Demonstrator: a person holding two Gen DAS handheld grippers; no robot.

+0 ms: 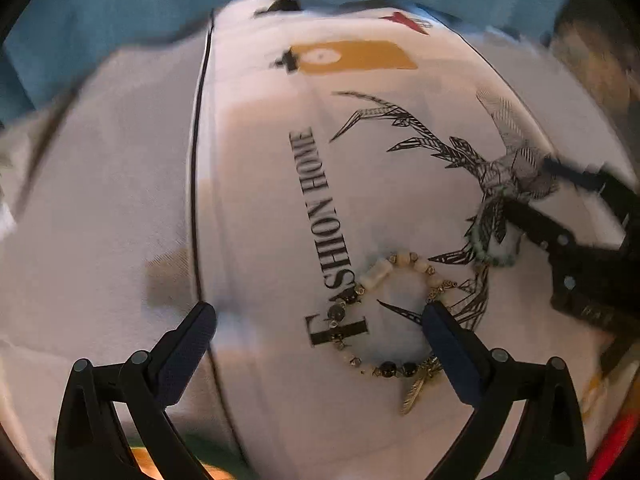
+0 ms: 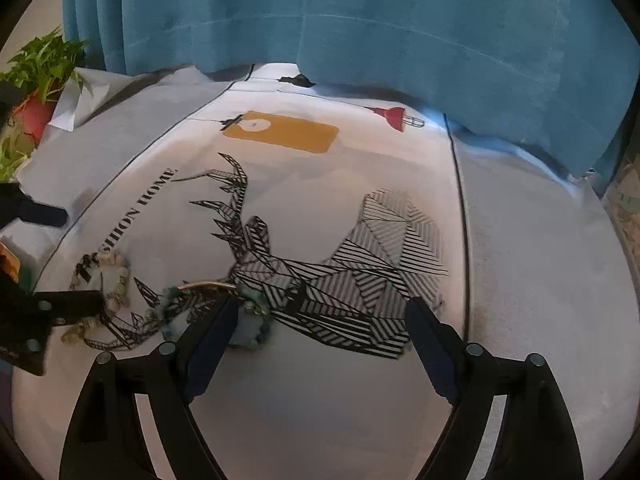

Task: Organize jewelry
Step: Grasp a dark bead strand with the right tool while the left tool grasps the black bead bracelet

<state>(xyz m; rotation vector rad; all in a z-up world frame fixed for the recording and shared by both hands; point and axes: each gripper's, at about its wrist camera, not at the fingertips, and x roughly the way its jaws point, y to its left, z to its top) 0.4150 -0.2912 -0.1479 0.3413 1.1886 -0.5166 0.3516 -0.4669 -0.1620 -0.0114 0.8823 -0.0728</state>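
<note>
A cream and black beaded bracelet (image 1: 384, 312) with a gold feather charm lies on the white printed tablecloth (image 1: 260, 200). My left gripper (image 1: 320, 320) is open above it, its right finger (image 1: 448, 340) touching the bracelet's right side. A pale green beaded bracelet (image 1: 492, 248) lies further right, beside my right gripper's finger (image 1: 536, 228). In the right wrist view my right gripper (image 2: 320, 320) is open, its left finger (image 2: 212, 336) over the green bracelet (image 2: 252, 328). The cream bracelet (image 2: 108, 280) lies at the left under the left gripper (image 2: 60, 304).
The cloth bears a deer print (image 2: 300, 280), the words FASHION HOME (image 1: 320, 220) and a mustard rectangle (image 2: 284, 132). A blue curtain (image 2: 360, 20) hangs behind the table. A potted plant (image 2: 36, 80) stands at the far left.
</note>
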